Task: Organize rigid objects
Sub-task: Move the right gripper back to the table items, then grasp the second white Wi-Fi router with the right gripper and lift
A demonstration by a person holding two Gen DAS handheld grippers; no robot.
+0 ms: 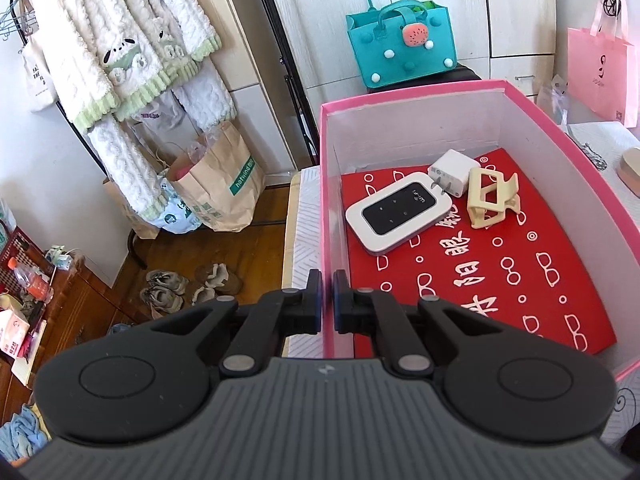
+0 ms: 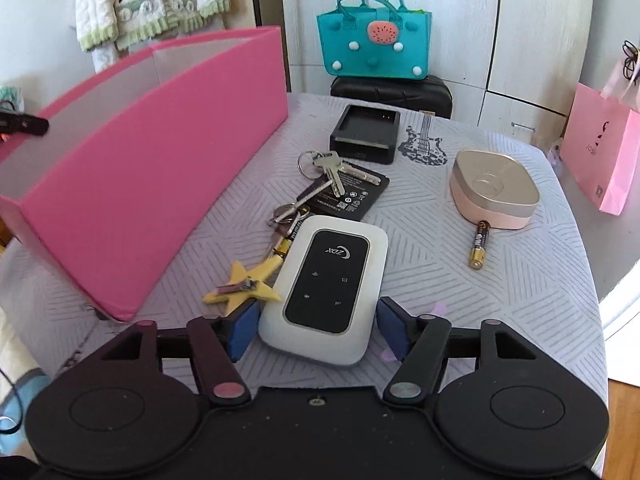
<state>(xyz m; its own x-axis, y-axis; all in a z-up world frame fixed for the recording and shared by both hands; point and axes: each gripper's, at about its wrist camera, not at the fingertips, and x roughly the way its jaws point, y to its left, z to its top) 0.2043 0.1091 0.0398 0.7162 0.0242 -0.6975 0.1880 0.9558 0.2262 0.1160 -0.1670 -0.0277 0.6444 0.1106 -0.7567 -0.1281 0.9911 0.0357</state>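
Three items are already seen inside the pink box [image 1: 404, 128]: a pocket router [image 1: 398, 210], a white charger plug [image 1: 452, 172] and a cream hair clip [image 1: 494, 200], all on the red mat [image 1: 500, 272]. The left tongs [image 1: 327, 296] are clenched on nothing and held over the near-left wall of the box. The right tongs [image 2: 314, 326] are spread, straddling the near end of a second pocket router [image 2: 326, 288] that lies flat on the worktop [image 2: 460, 300]; the left pad looks touching or nearly so, the right pad is apart, so no grip is judged yet. Risks from here: the router is wide, smooth and round-edged, so a squeeze low on its near end could let it pop out or pivot. The yellow star charm [image 2: 240, 284] and the key bunch [image 2: 320, 172] sit just beside the router's left edge, and the left pad could catch the charm and drag the keys along. The flat battery [image 2: 346, 196] and the AA cell [image 2: 478, 246] are near enough to be nudged if the router is slid instead of lifted. On the drop, the charger and clip already in the box could be struck.
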